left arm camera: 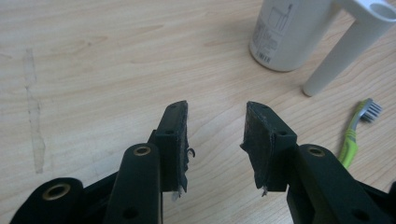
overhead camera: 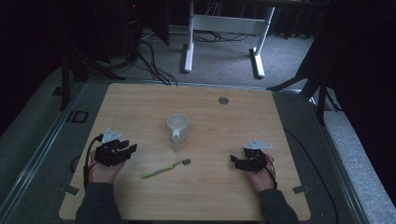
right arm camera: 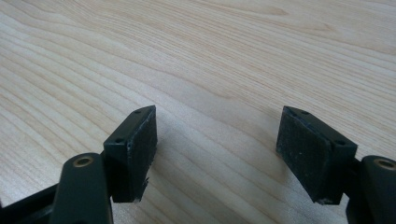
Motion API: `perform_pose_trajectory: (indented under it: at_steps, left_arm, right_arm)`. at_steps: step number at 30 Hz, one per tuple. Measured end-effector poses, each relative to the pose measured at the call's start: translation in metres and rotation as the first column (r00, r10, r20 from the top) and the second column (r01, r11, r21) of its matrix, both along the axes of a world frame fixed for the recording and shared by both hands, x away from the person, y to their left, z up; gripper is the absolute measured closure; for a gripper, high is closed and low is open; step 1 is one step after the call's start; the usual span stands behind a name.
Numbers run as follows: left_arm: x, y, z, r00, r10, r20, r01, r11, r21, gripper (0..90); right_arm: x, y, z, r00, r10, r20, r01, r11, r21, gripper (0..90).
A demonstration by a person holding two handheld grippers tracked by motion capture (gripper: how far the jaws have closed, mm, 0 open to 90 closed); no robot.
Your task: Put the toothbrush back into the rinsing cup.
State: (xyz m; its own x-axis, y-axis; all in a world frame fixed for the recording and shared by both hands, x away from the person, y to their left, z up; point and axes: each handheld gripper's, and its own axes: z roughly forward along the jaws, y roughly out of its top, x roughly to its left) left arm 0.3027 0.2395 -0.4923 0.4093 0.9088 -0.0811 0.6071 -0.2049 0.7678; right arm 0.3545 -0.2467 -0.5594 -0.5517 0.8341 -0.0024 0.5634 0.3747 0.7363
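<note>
A white mug (overhead camera: 178, 127) with a long straight handle stands upright at the middle of the wooden table (overhead camera: 140, 100). A green toothbrush (overhead camera: 166, 168) lies flat just in front of it, bristles toward the right. My left gripper (overhead camera: 132, 147) rests at the table's left, open and holding nothing. In the left gripper view the mug (left arm camera: 292, 32) and the toothbrush (left arm camera: 356, 133) lie ahead and to the right of the open left gripper (left arm camera: 216, 109). My right gripper (overhead camera: 232, 160) sits at the table's right, open and bare. The right gripper (right arm camera: 218, 112) points over plain wood.
A small round grey grommet (overhead camera: 223, 100) is set in the table near its far edge. A white desk frame (overhead camera: 224, 28) and cables (overhead camera: 154, 60) lie on the carpet beyond the table. Dark stands flank both far corners.
</note>
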Motion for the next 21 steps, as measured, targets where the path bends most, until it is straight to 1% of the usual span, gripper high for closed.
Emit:
perform_pose_trajectory:
  at_steps: [4, 8, 21]
  left_arm:
    - [0.000, -0.002, 0.007, 0.9995, -0.023, 0.022, 0.023, 0.9997, 0.004, 60.2]
    - [0.003, -0.007, 0.012, 0.9986, -0.047, 0.023, 0.047, 0.9988, 0.012, 60.2]
    - [0.007, -0.011, 0.031, 0.9968, -0.059, 0.053, 0.059, 0.9982, 0.006, 59.6]
  right_arm:
    - [0.000, 0.000, 0.000, 1.0000, -0.001, -0.001, 0.001, 1.0000, 0.001, 28.6]
    - [0.000, 0.000, 0.000, 1.0000, -0.001, -0.001, 0.001, 1.0000, 0.001, 28.5]
    - [0.000, 0.000, 0.000, 1.0000, 0.000, 0.000, 0.000, 1.0000, 0.000, 28.6]
